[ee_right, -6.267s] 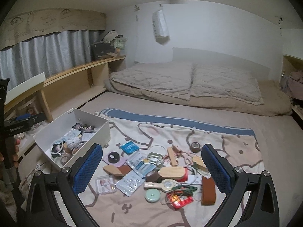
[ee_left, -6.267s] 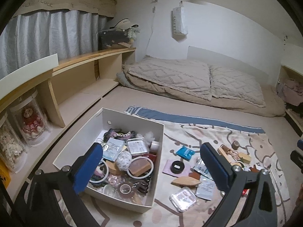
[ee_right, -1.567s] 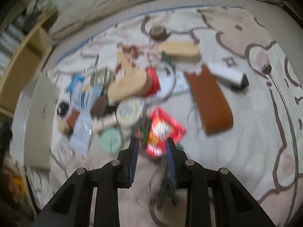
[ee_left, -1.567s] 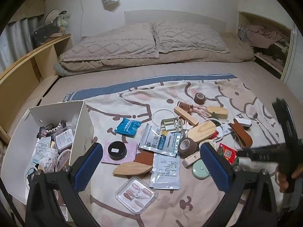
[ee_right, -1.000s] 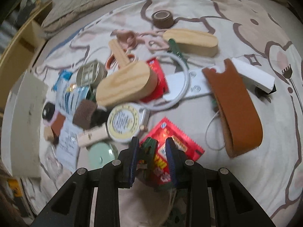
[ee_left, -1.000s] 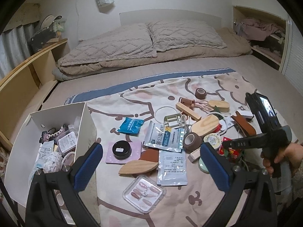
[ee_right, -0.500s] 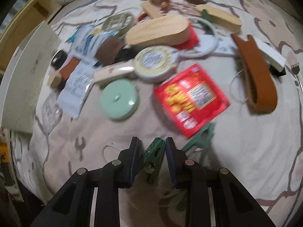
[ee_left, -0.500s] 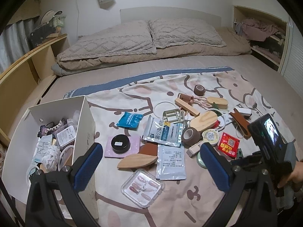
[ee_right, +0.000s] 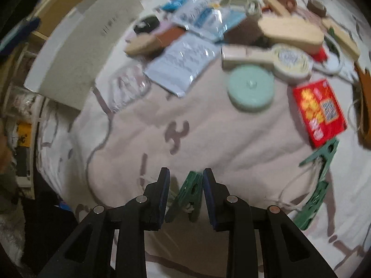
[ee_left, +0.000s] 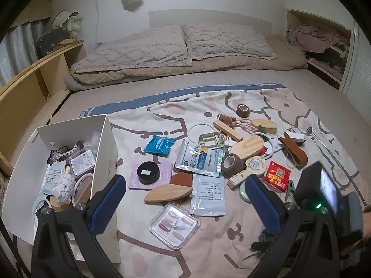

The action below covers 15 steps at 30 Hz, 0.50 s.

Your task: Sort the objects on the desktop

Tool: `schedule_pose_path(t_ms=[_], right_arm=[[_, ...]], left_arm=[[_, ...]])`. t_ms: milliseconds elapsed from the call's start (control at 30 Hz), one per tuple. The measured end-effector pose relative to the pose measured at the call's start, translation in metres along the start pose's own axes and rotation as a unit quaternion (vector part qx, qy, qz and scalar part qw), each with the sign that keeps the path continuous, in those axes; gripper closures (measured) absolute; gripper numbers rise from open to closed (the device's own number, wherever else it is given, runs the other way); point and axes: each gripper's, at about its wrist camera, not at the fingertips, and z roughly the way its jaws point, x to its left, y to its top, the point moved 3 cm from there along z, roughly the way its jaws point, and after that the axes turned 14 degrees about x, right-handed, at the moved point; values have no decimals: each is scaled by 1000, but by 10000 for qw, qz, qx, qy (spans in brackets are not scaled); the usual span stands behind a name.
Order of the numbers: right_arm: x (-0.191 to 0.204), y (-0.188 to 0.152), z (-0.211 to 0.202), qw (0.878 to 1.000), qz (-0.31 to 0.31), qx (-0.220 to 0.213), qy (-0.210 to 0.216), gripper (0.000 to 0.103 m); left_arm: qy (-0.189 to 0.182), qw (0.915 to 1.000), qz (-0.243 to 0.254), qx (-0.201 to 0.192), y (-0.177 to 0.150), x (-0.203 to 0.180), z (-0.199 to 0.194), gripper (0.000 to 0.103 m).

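Observation:
My right gripper (ee_right: 186, 173) points steeply down at the cartoon blanket (ee_right: 208, 139) and is shut on a green clothes peg (ee_right: 188, 193). A pale string runs from it to two more green pegs (ee_right: 321, 156) lying at the right. Beyond them lie a red packet (ee_right: 320, 111) and a mint round lid (ee_right: 250, 88). The white box (ee_left: 105, 153), holding several small items, stands at the left. My left gripper (ee_left: 184, 185) hangs open above the blanket with nothing between its fingers. The right tool's lit screen unit (ee_left: 324, 192) shows at the lower right of the left wrist view.
Scattered on the blanket are a clear nail case (ee_left: 174, 224), a black jar (ee_left: 148, 172), foil sachets (ee_left: 201, 157), a brown tape roll (ee_left: 231, 162) and wooden pieces (ee_left: 248, 146). Pillows (ee_left: 185, 44) lie at the back. A wooden shelf (ee_left: 34, 74) runs along the left.
My right gripper has carried the green peg away from the pile toward the near side, rolling as it went, and the strung pegs trail behind. The left gripper has hardly moved.

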Motion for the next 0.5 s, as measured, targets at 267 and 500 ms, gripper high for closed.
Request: schedule_pose_path(t_ms=[267, 500], right_arm=[[-38, -6, -71, 9907, 691, -1154, -208, 31], [-85, -21, -51, 9834, 1629, -657, -462, 53]], left_arm=[[-191, 9997, 119, 115, -8, -10, -1, 0], [-251, 9990, 309, 191, -11, -24, 3, 0]])
